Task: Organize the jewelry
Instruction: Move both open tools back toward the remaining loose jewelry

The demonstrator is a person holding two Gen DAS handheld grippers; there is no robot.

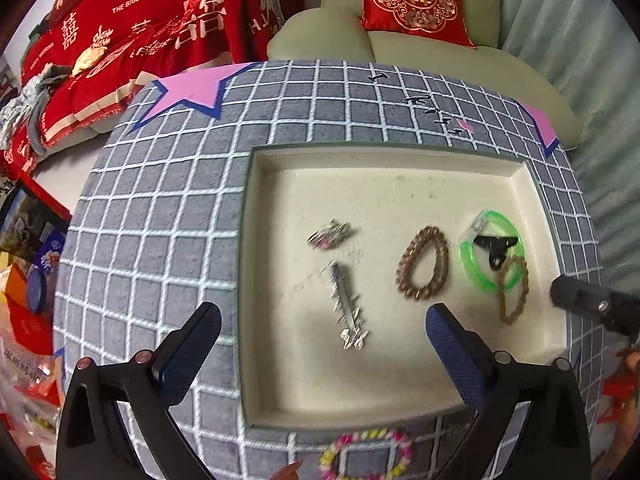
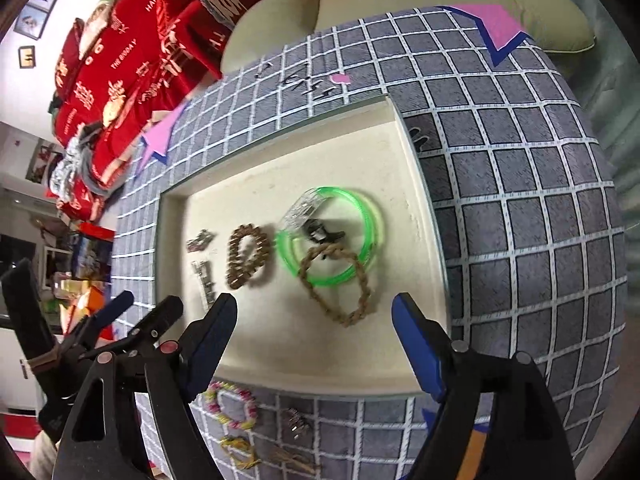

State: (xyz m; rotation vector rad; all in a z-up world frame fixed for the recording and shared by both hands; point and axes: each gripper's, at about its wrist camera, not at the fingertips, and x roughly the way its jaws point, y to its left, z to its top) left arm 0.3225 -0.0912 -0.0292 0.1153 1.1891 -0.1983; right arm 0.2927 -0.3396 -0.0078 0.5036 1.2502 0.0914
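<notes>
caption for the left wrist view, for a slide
Open left claw above cream tray holding silver hair clip, brown bracelet, green bangle.

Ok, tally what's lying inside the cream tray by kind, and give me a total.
Bracelets: 3, namely the brown coil, the green bangle and the tan twisted one.
Silver hair clips: 2, the long one and the short one.
Black clip: 1.
Total: 6 in the tray.

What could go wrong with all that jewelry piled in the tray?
The tan braided bracelet overlaps the green bangle, with a black clip inside it, so lifting one might drag the others. The pastel bead bracelet outside the tray lies close under the open left claw and could get knocked.
</notes>
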